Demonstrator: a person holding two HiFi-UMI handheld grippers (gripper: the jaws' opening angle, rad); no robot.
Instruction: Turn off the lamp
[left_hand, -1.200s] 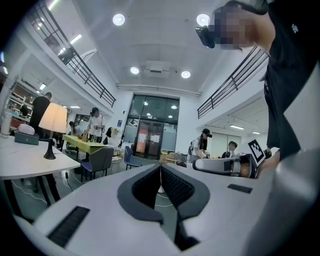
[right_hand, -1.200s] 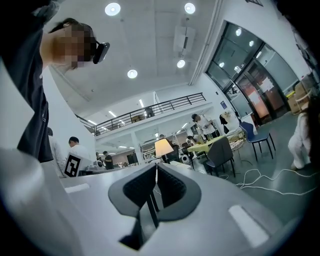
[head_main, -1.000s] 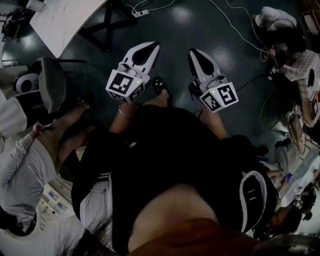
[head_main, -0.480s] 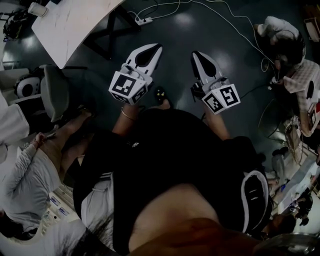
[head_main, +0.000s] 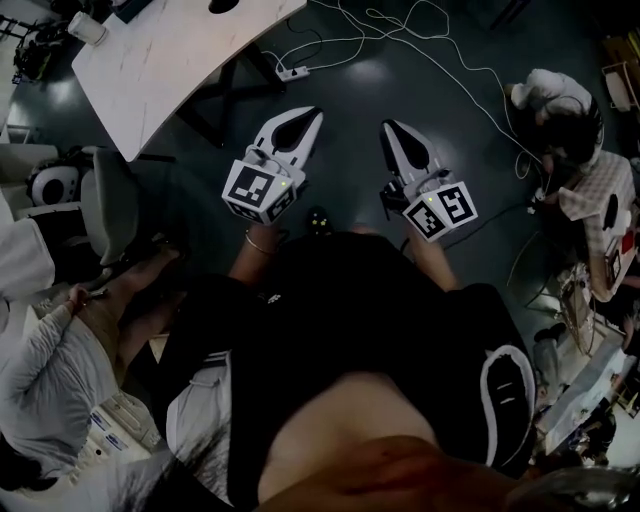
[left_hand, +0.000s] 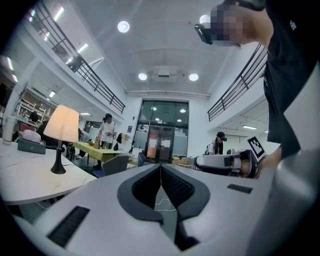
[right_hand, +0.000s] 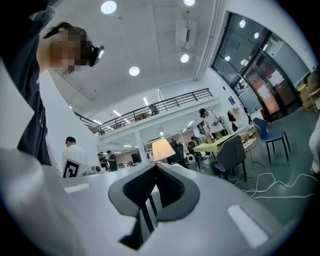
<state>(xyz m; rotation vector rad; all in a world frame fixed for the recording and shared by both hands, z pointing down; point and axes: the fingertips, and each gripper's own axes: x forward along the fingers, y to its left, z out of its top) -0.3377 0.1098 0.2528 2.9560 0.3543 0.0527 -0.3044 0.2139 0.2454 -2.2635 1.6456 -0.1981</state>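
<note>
Left gripper (left_hand: 161, 166) and right gripper (right_hand: 156, 165) jaws closed together, empty; lit table lamp (left_hand: 62, 131) stands well ahead-left of left jaws on surface (left_hand: 27, 176), so a blind push could topple it.

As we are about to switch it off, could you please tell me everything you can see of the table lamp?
The table lamp has a cream, cone-shaped shade that glows, so it looks lit. The shade sits on a thin dark stem with a round dark foot. It stands upright on the white table, near the table's edge, and nothing touches it. In the right gripper view only its shade shows, above the jaws.
</note>
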